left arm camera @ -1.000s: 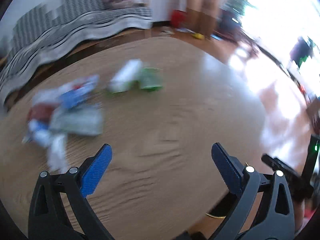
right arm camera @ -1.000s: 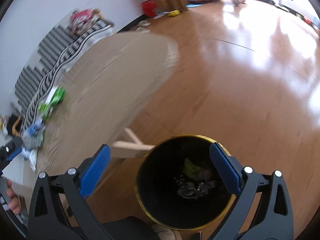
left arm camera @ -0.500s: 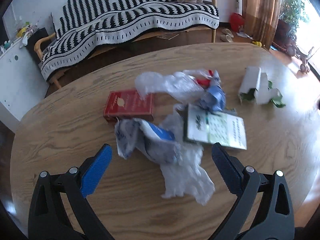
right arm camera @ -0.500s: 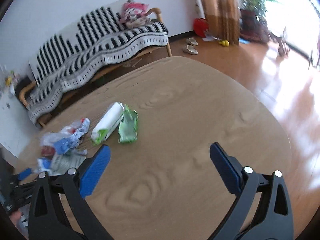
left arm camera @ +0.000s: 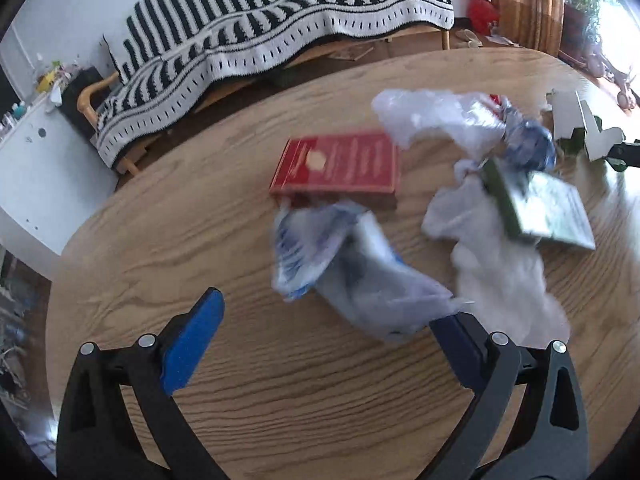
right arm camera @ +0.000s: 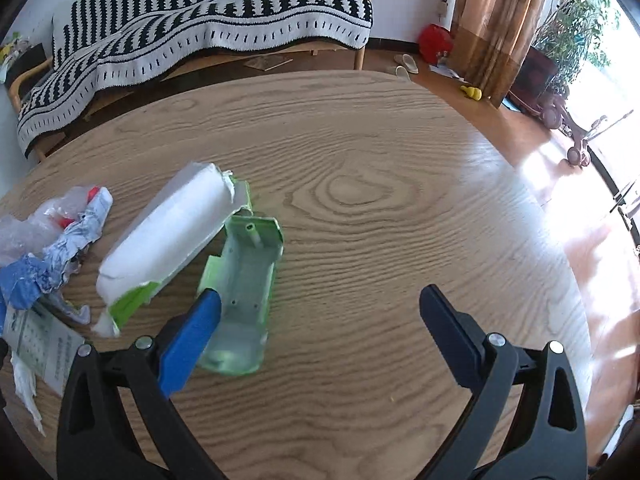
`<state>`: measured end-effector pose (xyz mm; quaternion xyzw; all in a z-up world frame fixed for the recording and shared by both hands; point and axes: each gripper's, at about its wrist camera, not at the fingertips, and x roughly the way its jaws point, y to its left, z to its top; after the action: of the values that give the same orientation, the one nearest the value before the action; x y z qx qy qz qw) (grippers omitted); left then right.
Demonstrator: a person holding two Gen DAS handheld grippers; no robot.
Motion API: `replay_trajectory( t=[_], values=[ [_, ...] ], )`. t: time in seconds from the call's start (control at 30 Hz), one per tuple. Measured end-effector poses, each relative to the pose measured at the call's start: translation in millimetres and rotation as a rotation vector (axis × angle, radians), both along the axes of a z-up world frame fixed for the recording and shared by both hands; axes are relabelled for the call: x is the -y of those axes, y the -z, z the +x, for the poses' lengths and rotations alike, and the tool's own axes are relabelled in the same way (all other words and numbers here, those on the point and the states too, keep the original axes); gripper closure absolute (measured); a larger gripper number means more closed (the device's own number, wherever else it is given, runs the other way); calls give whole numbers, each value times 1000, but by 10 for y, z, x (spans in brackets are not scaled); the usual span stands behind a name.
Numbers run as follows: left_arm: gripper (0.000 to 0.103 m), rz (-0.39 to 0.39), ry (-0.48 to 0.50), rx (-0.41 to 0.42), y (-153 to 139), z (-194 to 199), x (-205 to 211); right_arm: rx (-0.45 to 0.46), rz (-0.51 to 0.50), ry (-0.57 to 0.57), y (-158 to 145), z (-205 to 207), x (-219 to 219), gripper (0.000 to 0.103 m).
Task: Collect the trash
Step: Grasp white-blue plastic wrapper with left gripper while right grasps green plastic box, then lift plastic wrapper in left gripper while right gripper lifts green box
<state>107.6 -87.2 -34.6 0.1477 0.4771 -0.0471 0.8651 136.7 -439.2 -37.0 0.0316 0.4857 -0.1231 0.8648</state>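
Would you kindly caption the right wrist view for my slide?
Open right gripper over a wooden table, approaching a green tray.

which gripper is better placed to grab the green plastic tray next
Right. The right gripper is open with the green plastic tray beside its left finger. The left gripper faces the crumpled blue-and-white wrapper instead.

Daylight from the window at the right edge of both views, blown out upper right. Glare streaks across the wooden table (right arm camera: 400, 208) right of centre. Left view: motion blur on the crumpled wrappers (left arm camera: 352, 264) at centre and right; the striped sofa throw (left arm camera: 280, 28) stays sharp. Heavy fisheye curvature, dark vignetted corners.
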Motion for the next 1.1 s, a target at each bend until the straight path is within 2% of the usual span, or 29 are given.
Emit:
replay_trajectory(
  t=[0.23,0.37,0.53,0.57,0.6,0.63,0.67,0.7,0.8,0.9,1.1],
  values=[
    [6,-102,-13,-49,66,-41,-261,23,63,17,96,1,16,7],
    [6,-103,-37,-57,129,0,-279,49,91,29,149,-27,20,6],
    [7,-134,-28,-68,141,10,-215,64,92,-33,162,-57,-136,6],
    [13,-157,-19,-69,130,1,-208,61,93,-45,160,-53,-171,9],
    [34,-178,-16,-71,116,-11,-203,66,96,-67,144,-56,-203,19],
    [45,-193,-18,-82,102,-14,-197,74,99,-90,116,-59,-233,39],
    [70,-215,-17,-89,86,-25,-198,82,109,-121,84,-74,-278,53],
    [70,-221,-23,-86,69,-33,-196,84,125,-139,57,-68,-304,80],
    [72,-270,-30,-51,-47,-68,-216,82,153,-159,20,-103,-352,81],
    [72,-276,-22,-27,-153,-111,-193,88,156,-149,-36,-160,-361,81],
    [72,-304,-11,-23,-223,-179,-147,171,128,-135,-388,-408,-378,81]
  ],
)
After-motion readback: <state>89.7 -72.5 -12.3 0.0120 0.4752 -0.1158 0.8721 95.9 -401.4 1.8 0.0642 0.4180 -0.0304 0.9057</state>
